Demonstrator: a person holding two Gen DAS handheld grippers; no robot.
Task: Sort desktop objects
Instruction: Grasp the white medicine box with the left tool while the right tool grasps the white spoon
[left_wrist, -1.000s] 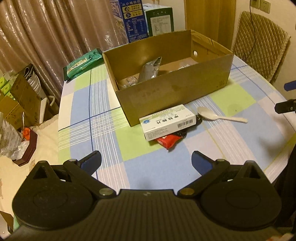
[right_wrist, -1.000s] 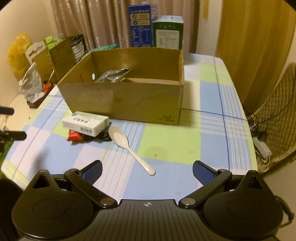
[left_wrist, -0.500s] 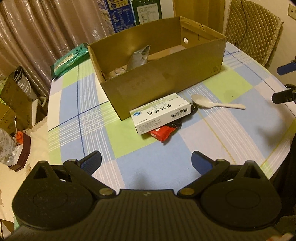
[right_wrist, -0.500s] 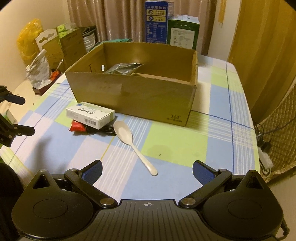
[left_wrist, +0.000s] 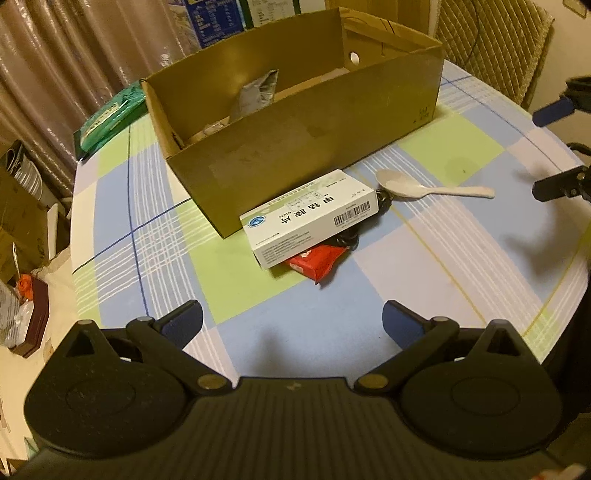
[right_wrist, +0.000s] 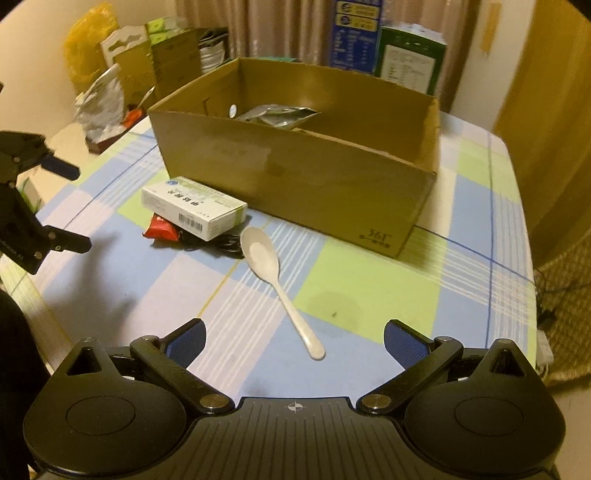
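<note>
A white medicine box (left_wrist: 312, 218) (right_wrist: 194, 206) lies in front of the open cardboard box (left_wrist: 317, 147) (right_wrist: 295, 177), on top of a red packet (left_wrist: 316, 260) (right_wrist: 159, 228) and a black cable (right_wrist: 218, 242). A white spoon (left_wrist: 428, 188) (right_wrist: 277, 280) lies to its right. A silver pouch (left_wrist: 258, 90) (right_wrist: 277, 114) sits inside the cardboard box. My left gripper (left_wrist: 291, 319) hangs open just short of the medicine box. My right gripper (right_wrist: 293, 338) is open above the spoon's handle end. Each gripper shows at the edge of the other's view.
The checked tablecloth (left_wrist: 443, 258) covers the table. A green packet (left_wrist: 110, 120) lies at the back left. Tall blue and green cartons (right_wrist: 384, 40) stand behind the cardboard box. A wicker chair (left_wrist: 491, 40) is at the right, and boxes and bags (right_wrist: 122, 74) sit off the table's left.
Both grippers have moved forward toward the objects; the medicine box and spoon now appear larger and closer. Both stay open, and nothing on the table has moved.
</note>
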